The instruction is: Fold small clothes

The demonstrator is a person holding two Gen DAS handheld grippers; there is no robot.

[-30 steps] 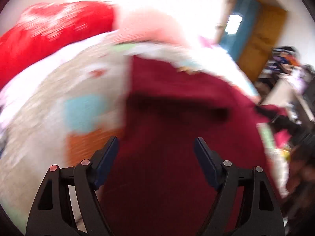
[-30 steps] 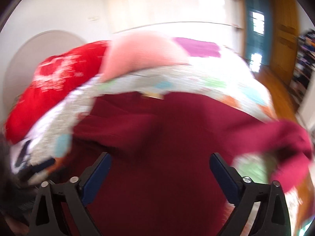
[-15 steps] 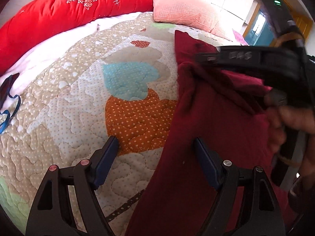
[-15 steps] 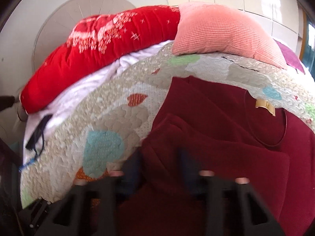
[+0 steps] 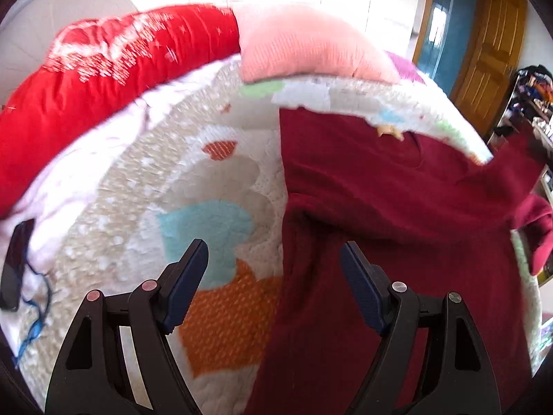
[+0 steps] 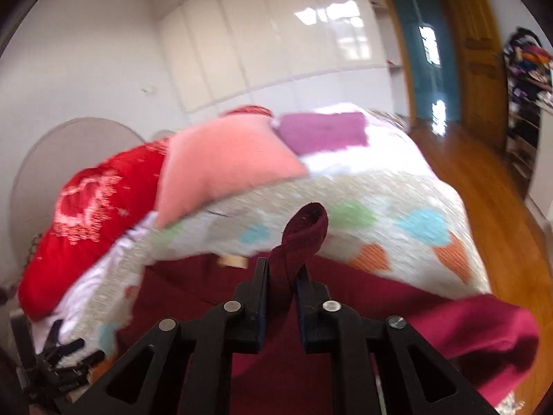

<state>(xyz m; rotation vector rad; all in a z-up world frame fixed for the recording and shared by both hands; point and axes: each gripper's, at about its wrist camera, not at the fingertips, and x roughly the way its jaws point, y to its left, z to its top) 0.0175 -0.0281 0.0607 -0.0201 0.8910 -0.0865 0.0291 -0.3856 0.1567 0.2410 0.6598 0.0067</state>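
1. my right gripper (image 6: 280, 278) is clamped on a bunched strip of the maroon sweater (image 5: 397, 242); the strip pokes up past the fingertips and loops over. it looks like a sleeve cuff, but i can't confirm that.
2. my left gripper (image 5: 274, 266) is wide open with nothing in it, hovering over the sweater's left edge where it meets the patchwork quilt (image 5: 145, 186).
3. the sweater lies flat on the quilt. collar and tan neck label (image 5: 390, 132) point toward the pink pillow (image 5: 304, 45), hem toward me, so the long axis runs away from both grippers toward the pillow.
4. key relation: the body is below and ahead of the right gripper, and the loose far sleeve (image 5: 532, 207) hangs off the quilt edge, opposite the red duvet (image 5: 86, 79).
5. my read: the right gripper has the fabric, so it carries the fold across the body toward the duvet side. the left is nearer the left edge and could pin it.
6. risk: motion blur in both views, so edge positions are approximate.
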